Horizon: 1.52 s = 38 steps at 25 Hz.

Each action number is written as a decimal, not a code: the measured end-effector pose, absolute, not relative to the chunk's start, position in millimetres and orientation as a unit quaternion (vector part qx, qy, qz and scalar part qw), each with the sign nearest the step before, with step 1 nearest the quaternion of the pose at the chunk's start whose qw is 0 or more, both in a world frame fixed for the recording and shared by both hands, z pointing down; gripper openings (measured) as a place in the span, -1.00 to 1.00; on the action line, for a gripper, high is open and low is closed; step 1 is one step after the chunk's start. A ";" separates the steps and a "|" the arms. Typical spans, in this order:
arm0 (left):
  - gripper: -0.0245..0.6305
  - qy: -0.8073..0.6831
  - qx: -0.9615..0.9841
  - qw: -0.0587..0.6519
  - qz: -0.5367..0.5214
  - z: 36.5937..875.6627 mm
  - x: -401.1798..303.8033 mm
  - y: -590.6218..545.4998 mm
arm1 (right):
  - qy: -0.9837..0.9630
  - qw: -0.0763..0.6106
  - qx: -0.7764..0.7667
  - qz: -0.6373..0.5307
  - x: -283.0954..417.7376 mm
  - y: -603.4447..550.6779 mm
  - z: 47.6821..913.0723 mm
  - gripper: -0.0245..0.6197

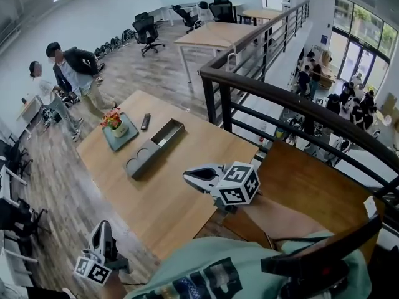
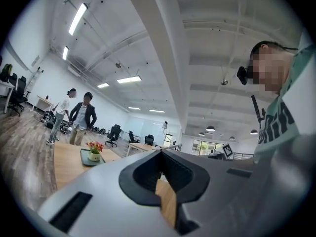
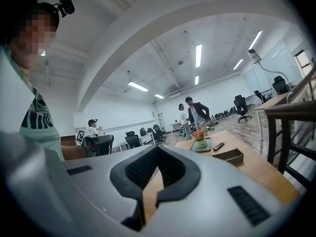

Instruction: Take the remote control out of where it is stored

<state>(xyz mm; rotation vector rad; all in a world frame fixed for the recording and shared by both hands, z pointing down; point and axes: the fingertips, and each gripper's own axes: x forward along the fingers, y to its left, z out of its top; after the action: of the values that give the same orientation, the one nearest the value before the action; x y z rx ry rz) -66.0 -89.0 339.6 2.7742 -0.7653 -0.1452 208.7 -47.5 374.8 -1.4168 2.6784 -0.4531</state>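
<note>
A dark remote control [image 1: 145, 121] lies flat on the wooden table [image 1: 181, 210], between a tray with a flower pot [image 1: 116, 129] and a long grey organizer box [image 1: 156, 147]. The right gripper view shows the remote [image 3: 218, 145] beside the box [image 3: 228, 155]. My right gripper [image 1: 198, 177] hovers over the table's near part, shut and empty, well short of the box. My left gripper [image 1: 102, 228] hangs off the table's near left corner, jaws shut with nothing in them. The left gripper view shows the flower pot [image 2: 94, 153] far ahead; the remote is not visible there.
Two people [image 1: 73, 73] stand on the wooden floor beyond the table's far left corner. A dark railing [image 1: 280, 108] runs along the right side. More tables and office chairs [image 1: 147, 30] stand at the back. A wooden seat [image 1: 312, 185] sits at my right.
</note>
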 end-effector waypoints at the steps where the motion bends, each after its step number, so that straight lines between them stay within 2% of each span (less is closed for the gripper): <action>1: -0.92 -0.258 0.956 0.131 -0.051 340.2 -66.8 -90.9 | 0.872 0.037 -0.465 -0.148 207.0 -47.5 374.6 -0.91; 15: -0.92 -0.228 0.963 0.126 -0.072 338.7 -102.0 -121.8 | 0.864 0.033 -0.482 -0.138 161.5 -77.1 361.3 -0.90; 24: -0.92 -0.235 0.961 0.124 -0.079 340.8 -114.6 -122.2 | 0.865 0.029 -0.485 -0.125 157.9 -80.0 356.4 -0.90; 38: -0.92 -0.222 0.963 0.131 -0.083 339.7 -96.7 -117.2 | 0.861 0.032 -0.489 -0.134 170.2 -70.9 362.8 -0.90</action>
<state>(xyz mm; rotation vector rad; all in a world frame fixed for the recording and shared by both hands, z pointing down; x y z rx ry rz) -96.7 -117.2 339.7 2.7954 -0.6454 -0.2411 170.2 -70.9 362.8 -1.5058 2.6520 -0.4129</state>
